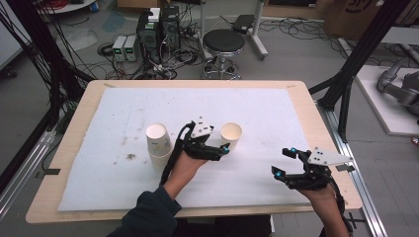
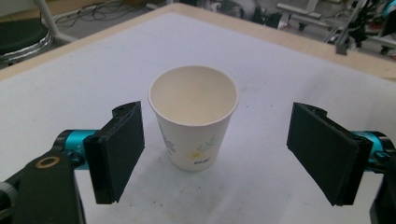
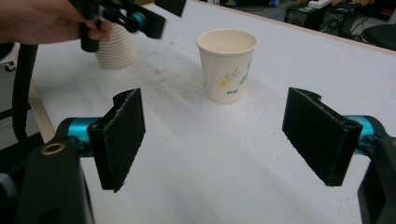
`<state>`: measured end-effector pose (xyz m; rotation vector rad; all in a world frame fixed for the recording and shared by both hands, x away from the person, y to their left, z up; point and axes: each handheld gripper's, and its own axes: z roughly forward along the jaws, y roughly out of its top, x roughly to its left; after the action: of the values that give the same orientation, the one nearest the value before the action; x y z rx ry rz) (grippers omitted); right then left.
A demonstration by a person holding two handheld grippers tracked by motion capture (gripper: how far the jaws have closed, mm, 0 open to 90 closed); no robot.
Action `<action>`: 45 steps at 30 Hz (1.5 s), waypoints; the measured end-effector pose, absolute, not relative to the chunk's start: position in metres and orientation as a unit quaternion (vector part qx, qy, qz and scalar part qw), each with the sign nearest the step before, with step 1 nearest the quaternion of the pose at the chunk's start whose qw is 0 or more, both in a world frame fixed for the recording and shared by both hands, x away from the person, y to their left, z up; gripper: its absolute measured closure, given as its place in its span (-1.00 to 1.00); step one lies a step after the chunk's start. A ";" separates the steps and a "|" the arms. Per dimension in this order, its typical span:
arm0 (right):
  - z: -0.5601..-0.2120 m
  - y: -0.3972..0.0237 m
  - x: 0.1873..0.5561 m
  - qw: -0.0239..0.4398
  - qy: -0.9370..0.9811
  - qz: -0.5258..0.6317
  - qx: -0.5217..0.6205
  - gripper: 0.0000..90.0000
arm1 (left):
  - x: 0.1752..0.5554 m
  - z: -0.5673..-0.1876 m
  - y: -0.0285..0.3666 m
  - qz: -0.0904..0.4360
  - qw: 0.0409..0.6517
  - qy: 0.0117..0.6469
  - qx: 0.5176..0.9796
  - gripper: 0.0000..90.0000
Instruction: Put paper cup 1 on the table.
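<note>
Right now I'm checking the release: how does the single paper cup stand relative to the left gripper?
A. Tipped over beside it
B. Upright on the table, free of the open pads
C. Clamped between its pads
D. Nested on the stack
B: the single paper cup stands upright on the white table cover, with clear gaps to both pads of the open left gripper.

Even, bright overhead light; soft short shadows; slight motion blur top left, right gripper view.
</note>
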<state>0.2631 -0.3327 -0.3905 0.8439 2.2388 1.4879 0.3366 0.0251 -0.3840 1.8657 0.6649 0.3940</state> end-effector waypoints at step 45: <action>-0.394 -0.326 0.267 0.164 0.788 0.513 0.299 -0.51 | 0.245 -0.335 0.224 0.291 0.643 0.295 0.645 -0.66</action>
<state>0.2665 -0.3257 -0.3940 0.8525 2.2456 1.4635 0.2453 0.2243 -0.3347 1.4694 0.6711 0.6625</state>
